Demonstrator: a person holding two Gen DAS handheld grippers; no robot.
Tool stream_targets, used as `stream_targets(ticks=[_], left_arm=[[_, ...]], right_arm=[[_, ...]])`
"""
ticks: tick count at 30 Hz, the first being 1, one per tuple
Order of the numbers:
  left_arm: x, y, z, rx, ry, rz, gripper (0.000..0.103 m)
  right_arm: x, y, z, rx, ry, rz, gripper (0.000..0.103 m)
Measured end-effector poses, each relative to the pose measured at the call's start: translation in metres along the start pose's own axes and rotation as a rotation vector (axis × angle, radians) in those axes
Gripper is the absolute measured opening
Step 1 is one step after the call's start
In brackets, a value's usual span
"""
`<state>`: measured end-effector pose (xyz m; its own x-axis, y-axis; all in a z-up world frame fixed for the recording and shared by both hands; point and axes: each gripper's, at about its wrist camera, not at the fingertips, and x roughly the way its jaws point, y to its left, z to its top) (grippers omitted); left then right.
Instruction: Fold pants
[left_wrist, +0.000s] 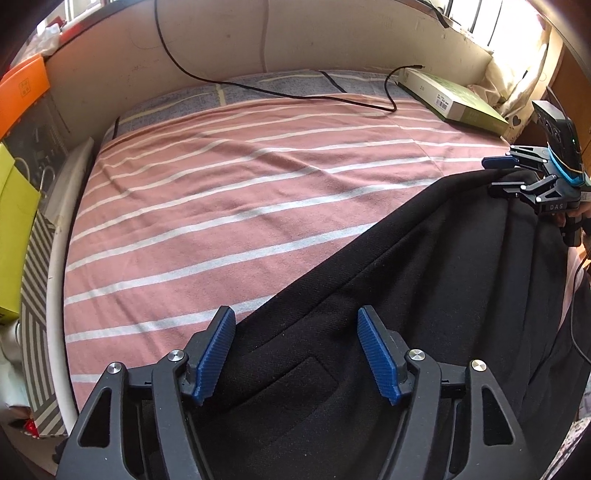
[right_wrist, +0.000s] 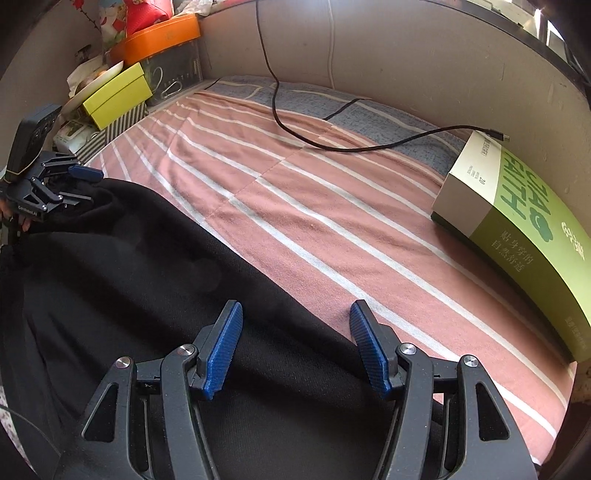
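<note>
Your left gripper (left_wrist: 295, 354) hangs w/ jaws apart over black pants (left_wrist: 406, 295) lying on the striped bed (left_wrist: 221, 206); right gripper (right_wrist: 295, 350) likewise gapes, nothing pinched. Fabric's soft, limp: grab along an edge.

A home bedroom: a striped bedsheet (left_wrist: 221, 206), charging cable (right_wrist: 295, 136) and stacked boxes (right_wrist: 118, 94).

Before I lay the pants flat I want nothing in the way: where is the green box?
The green box lies at the right of the right wrist view, on the striped sheet against the wall, near the black cable end, apart from the pants.
</note>
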<state>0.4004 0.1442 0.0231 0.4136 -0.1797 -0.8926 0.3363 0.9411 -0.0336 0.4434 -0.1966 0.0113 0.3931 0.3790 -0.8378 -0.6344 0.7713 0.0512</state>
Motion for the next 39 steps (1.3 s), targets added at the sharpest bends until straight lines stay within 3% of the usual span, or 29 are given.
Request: stream_targets(ticks=[8,11,17,26,35,39], left_arm=[[0.001,-0.006,0.002,0.016,-0.003,-0.019,0.078],[0.000,-0.007,0.002,0.014,-0.017,-0.027,0.069],[-0.001,-0.016,0.006,0.026,-0.029,-0.040,0.049],[-0.009,-0.014,0.008,0.006,-0.072,-0.042,0.037],[-0.006,-0.018,0.010,0.031,-0.069,-0.020,0.036],[0.000,-0.017,0.010,0.035,-0.055,-0.018,0.042]], right_arm=[[-0.006,0.008,-0.003,-0.032,-0.003,0.034,0.025],[-0.013,0.003,-0.008,0.016,-0.030,0.065,0.012],[-0.020,0.005,-0.014,0.029,-0.055,0.103,0.009],[-0.034,0.009,-0.014,0.019,-0.097,0.082,0.009],[-0.040,0.009,-0.018,0.047,-0.132,0.091,0.009],[-0.045,0.011,-0.020,0.042,-0.144,0.095,0.009]])
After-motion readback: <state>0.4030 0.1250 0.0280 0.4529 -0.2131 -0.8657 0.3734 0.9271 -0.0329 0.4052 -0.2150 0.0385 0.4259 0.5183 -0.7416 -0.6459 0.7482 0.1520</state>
